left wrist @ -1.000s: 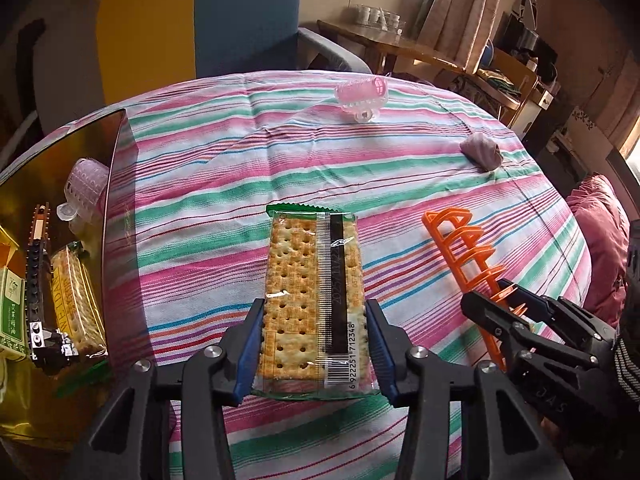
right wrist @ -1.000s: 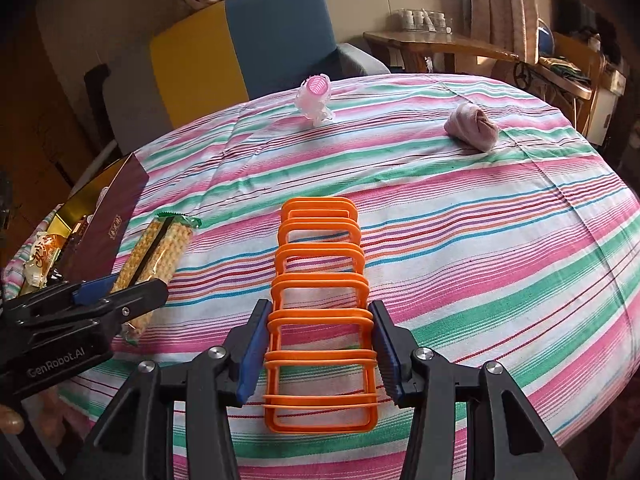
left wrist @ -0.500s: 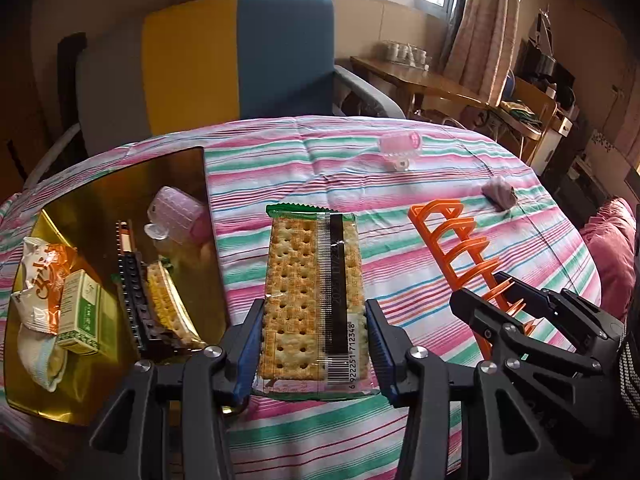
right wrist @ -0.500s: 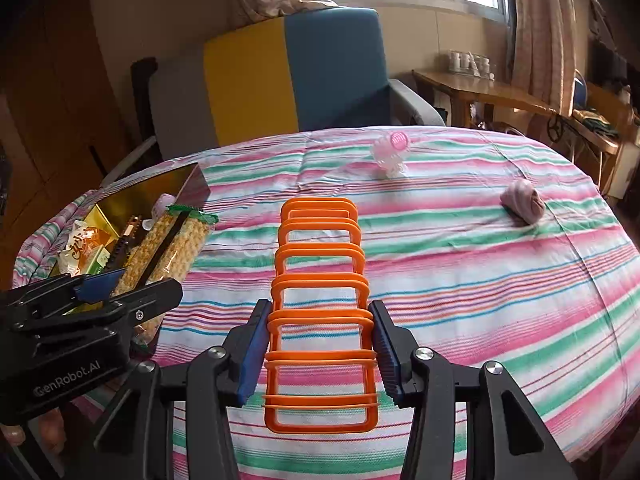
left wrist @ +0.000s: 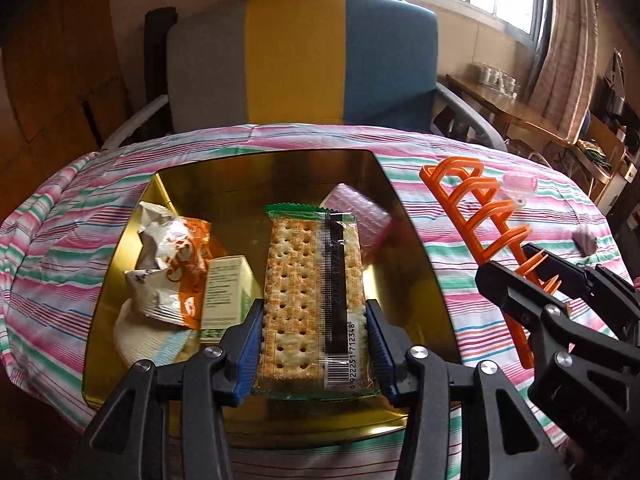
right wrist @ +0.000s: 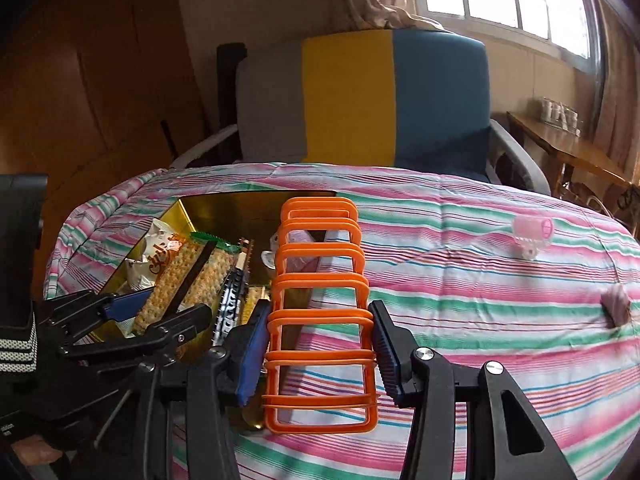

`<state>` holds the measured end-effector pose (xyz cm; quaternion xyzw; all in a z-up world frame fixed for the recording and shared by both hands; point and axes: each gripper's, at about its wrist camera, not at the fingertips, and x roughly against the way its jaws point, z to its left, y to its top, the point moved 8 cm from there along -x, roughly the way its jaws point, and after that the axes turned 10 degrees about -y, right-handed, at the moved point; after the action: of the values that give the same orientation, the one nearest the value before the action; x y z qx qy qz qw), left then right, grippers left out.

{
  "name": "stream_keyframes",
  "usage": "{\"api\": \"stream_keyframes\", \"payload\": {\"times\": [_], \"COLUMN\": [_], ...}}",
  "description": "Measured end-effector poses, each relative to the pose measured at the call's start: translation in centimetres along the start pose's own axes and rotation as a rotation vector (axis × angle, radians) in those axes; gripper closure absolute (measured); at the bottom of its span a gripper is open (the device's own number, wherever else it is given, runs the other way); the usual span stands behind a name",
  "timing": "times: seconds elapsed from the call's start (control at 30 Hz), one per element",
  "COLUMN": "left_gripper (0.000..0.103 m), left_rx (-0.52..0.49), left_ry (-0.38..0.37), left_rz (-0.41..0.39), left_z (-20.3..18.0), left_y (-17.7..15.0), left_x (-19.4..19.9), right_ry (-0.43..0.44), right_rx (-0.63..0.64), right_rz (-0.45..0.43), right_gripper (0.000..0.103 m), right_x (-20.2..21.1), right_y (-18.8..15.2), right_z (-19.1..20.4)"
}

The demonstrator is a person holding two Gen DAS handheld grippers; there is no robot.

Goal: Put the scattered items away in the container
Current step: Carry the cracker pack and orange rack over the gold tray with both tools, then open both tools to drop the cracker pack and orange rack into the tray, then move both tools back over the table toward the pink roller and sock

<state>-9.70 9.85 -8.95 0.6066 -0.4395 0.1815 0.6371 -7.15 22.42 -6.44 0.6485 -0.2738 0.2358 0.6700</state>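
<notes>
While the left gripper (left wrist: 314, 344) clamps a clear-wrapped cracker packet (left wrist: 312, 300), barcode ending 712348, above the shiny gold tin (left wrist: 408, 236), the right gripper (right wrist: 318, 354) grasps a ribbed orange plastic rack (right wrist: 320, 300) beside that tin.

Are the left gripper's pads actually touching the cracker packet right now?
Touching. The left wrist view shows both blue pads of the left gripper pressed against the long edges of the cracker packet, no gap either side, above the gold box.

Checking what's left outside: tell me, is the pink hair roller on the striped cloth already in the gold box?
No, the pink hair roller lies on the striped cloth, well apart from the gold box.
</notes>
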Motion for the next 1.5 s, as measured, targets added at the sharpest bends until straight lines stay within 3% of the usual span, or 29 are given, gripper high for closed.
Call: {"api": "stream_keyframes", "payload": {"times": [0.3, 0.47, 0.87, 1.0, 1.13, 1.3, 1.5], "left_gripper": [0.054, 0.055, 0.051, 0.050, 0.050, 0.050, 0.049], "left_rx": [0.066, 0.080, 0.113, 0.130, 0.140, 0.063, -0.088], "left_ry": [0.067, 0.052, 0.005, 0.010, -0.002, -0.040, -0.202], "left_rz": [0.026, 0.033, -0.003, -0.021, -0.028, -0.042, -0.030], "left_z": [5.7, 7.0, 7.1, 7.4, 6.7, 3.2, -4.6], "left_y": [-0.4, -0.5, -0.1, 0.2, 0.2, 0.2, 0.1], "left_x": [-1.4, -1.8, -0.9, -0.2, 0.4, 1.4, 2.0], "right_ry": [0.051, 0.055, 0.109, 0.138, 0.138, 0.093, -0.079], "right_rx": [0.045, 0.065, -0.001, -0.047, -0.076, -0.152, -0.217], "right_rz": [0.059, 0.115, 0.174, 0.155, 0.121, 0.087, 0.080], "right_gripper": [0.054, 0.054, 0.052, 0.044, 0.044, 0.039, 0.035], "right_x": [-3.7, -5.6, -6.4, -5.3, -4.1, -3.0, -3.2], "right_y": [1.5, 0.8, -0.7, -0.5, -0.1, 0.4, 0.2], "right_z": [5.4, 7.0, 6.9, 6.1, 4.7, -0.1, -10.4]}}
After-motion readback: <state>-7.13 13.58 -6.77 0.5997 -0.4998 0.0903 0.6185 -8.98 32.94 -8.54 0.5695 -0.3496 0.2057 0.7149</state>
